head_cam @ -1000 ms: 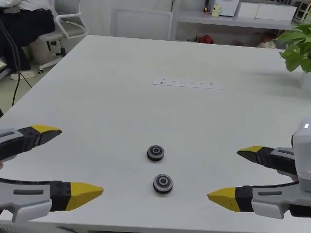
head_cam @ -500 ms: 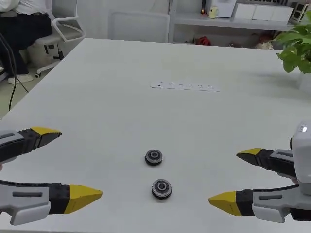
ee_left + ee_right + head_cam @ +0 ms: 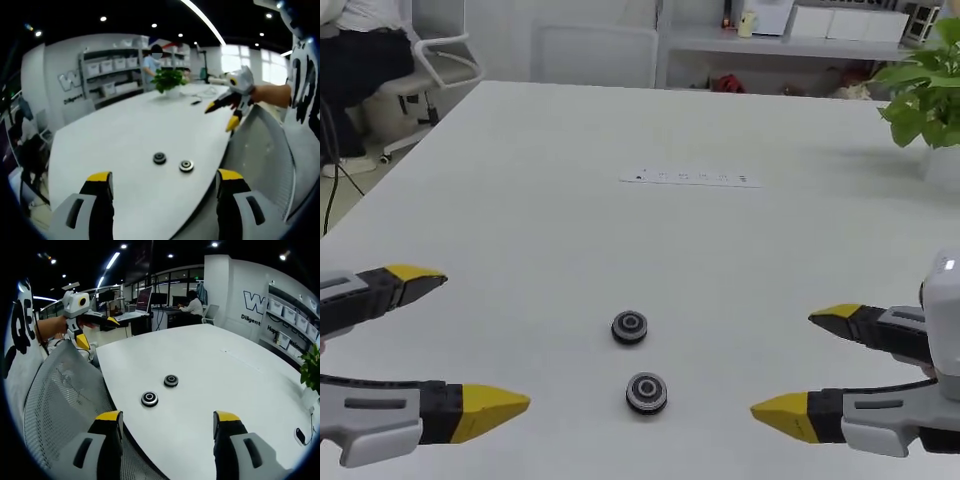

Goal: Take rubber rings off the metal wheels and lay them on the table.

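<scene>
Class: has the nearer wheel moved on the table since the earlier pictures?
No. The nearer wheel sits as before relative to the power strip and farther wheel; the camera shifted.

Two wheels on the near side of the socket strip (image 3: 682,178), the far wheel (image 3: 629,327) and the near wheel (image 3: 647,392). Both are too small to tell rubber from metal. The left gripper (image 3: 485,338), near-left of the strip, runs off the left edge behind its jaws. The right gripper (image 3: 781,362), near-right, is cut by the right and bottom edges. Beyond the strip to the right, the plant (image 3: 920,95) is cropped. Far left, a seated person (image 3: 365,45) is cut at the corner.
</scene>
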`<state>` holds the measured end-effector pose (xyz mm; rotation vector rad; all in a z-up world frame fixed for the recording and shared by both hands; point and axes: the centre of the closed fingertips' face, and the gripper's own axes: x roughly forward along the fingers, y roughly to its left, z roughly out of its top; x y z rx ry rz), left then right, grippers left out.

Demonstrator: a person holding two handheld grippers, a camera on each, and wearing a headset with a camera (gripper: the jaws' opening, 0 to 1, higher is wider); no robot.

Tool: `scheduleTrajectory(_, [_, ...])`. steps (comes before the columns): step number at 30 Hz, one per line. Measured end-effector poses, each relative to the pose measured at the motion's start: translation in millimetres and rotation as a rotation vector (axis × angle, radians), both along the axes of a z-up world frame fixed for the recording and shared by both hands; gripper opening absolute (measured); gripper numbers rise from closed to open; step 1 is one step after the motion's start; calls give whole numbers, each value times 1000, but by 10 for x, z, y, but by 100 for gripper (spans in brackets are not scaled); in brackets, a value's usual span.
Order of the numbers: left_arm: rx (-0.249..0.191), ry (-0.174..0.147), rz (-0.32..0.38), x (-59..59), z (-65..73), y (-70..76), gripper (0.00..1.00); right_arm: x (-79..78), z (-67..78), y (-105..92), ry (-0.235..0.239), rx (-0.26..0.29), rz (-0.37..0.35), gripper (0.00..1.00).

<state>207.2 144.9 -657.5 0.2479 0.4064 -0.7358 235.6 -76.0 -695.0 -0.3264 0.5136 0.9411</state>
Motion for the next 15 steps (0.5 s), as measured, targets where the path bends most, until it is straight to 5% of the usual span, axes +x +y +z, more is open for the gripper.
scheduleTrajectory(15, [1,-11,3,21,40,58,86,15,50,8,-11,6,-1,70])
